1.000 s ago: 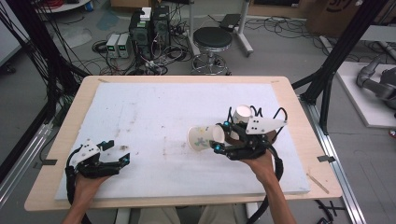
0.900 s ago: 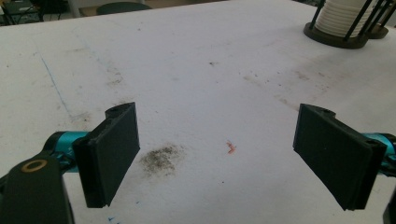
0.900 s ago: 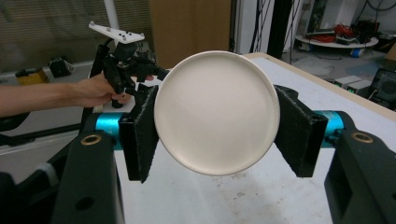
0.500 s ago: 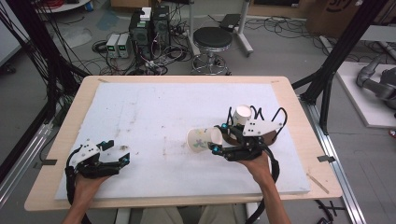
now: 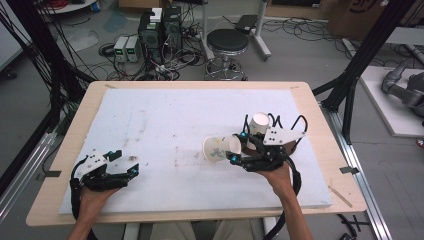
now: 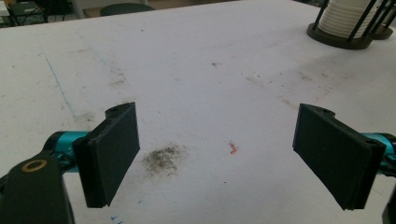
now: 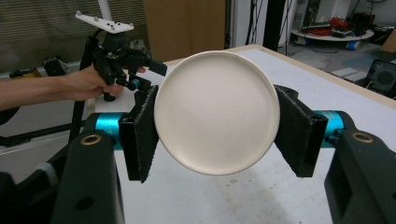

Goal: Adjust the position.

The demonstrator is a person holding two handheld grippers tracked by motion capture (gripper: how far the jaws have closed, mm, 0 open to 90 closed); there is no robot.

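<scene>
Where the white-topped bench (image 5: 165,115) carries the items: cup rack (image 5: 295,145), near right edge, stacked cups inside; right gripper (image 5: 239,150), jaws clamped on a paper cup (image 5: 220,148) held sideways beside the rack; left gripper (image 5: 131,167), near front-left corner, jaws wide apart, empty.

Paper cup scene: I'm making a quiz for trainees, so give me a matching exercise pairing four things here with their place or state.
Things:
1. paper cup
2. left claw
3. stack of cups in a holder
4. stool

Places or states:
A. on the floor beyond the table
B. open, nothing between its jaws
C. lying sideways, clamped in the right claw
D. standing on the table behind the right hand

Pairs: 1-C, 2-B, 3-D, 4-A
</scene>
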